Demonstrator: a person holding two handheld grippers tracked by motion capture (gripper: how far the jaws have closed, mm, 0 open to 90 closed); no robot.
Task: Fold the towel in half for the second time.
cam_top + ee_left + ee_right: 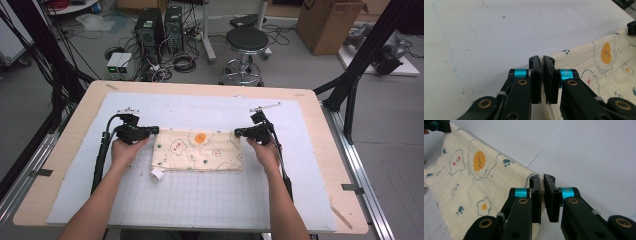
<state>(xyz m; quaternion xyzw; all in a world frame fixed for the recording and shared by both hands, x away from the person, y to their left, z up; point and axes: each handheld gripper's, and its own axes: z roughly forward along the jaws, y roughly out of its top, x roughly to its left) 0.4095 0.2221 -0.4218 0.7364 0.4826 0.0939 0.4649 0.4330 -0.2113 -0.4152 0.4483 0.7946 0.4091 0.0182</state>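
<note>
Cloth: cream cloth (197,149) printed with fried eggs, clouds and paw marks, lying flat and folded on the white mat (200,195), long side across my front, near the middle of the tabletop (65,150).
Left tongs: my left tongs (154,130) pinch the cloth's far left corner; in the left gripper view (542,65) the jaws stand nearly pressed together with the cloth edge between them.
Right tongs: my right tongs (239,133) pinch the far right corner; the right gripper view (542,185) has the jaws close together on the cloth's edge.
Hands: both come in from the near side, one at each end of the cloth.
Tag: a small white tag (157,174) sticks out at the near left corner of the cloth.
Surface: mat with a faint grid on its near half, plain on the far half; pale wood rim around it.
Room: grey floor beyond the tabletop; round black stool (246,42), two dark computer towers (159,27) amid loose cables, cardboard box (327,22) at the right, black frame struts on both sides.
</note>
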